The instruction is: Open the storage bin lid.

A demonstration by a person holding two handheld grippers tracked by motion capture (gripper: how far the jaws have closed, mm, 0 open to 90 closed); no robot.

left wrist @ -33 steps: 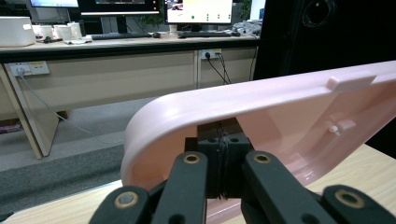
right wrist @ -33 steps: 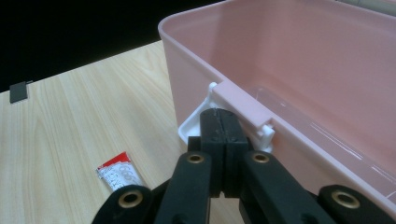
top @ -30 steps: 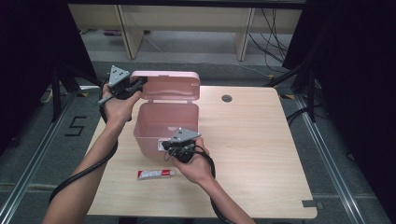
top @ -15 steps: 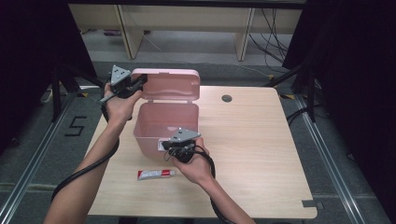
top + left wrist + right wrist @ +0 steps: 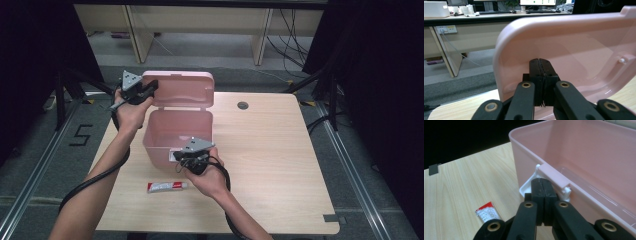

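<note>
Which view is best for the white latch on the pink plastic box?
The right gripper view: the white latch sits close up on the pink plastic box, right at the shut right gripper. The high view gives a small white patch beside that gripper. The left gripper view faces the raised lid.

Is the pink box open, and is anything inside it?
Open and empty. The pink box has its lid standing up behind it, with the left gripper at the lid's edge, and its bare floor shows inside.

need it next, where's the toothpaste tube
In the high view the toothpaste tube lies on the table near its front edge, just before the pink box.
</note>
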